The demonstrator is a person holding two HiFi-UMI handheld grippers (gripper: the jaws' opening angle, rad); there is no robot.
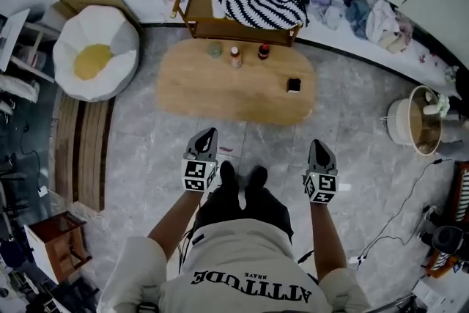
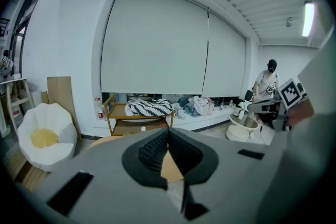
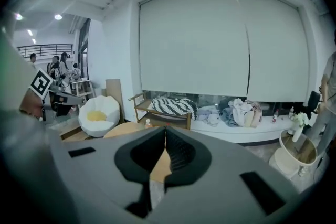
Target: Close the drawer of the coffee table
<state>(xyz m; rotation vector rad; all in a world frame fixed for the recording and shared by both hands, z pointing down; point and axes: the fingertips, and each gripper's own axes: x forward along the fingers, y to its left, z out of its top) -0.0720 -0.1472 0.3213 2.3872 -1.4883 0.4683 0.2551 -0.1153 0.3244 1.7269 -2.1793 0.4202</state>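
Observation:
The oval wooden coffee table (image 1: pixel 220 88) stands on the grey floor ahead of me, with a jar, two small bottles (image 1: pixel 236 56) and a black box (image 1: pixel 294 85) on top. No drawer shows from here. My left gripper (image 1: pixel 209 134) hangs shut and empty in front of my left leg, short of the table's near edge. My right gripper (image 1: pixel 318 146) is shut and empty too, level with it on the right. In the left gripper view the jaws (image 2: pixel 168 131) meet tip to tip, with a strip of table top (image 2: pixel 171 168) showing through them. The right gripper view shows the same closed jaws (image 3: pixel 164 131).
A wooden shelf rack (image 1: pixel 220 24) with a striped blanket (image 1: pixel 264 2) stands behind the table. A white and yellow egg-shaped beanbag (image 1: pixel 95 53) sits at the left, a round white side table (image 1: pixel 414 121) at the right. Cables (image 1: pixel 399 220) trail across the floor at right. A person (image 2: pixel 268 81) stands far right.

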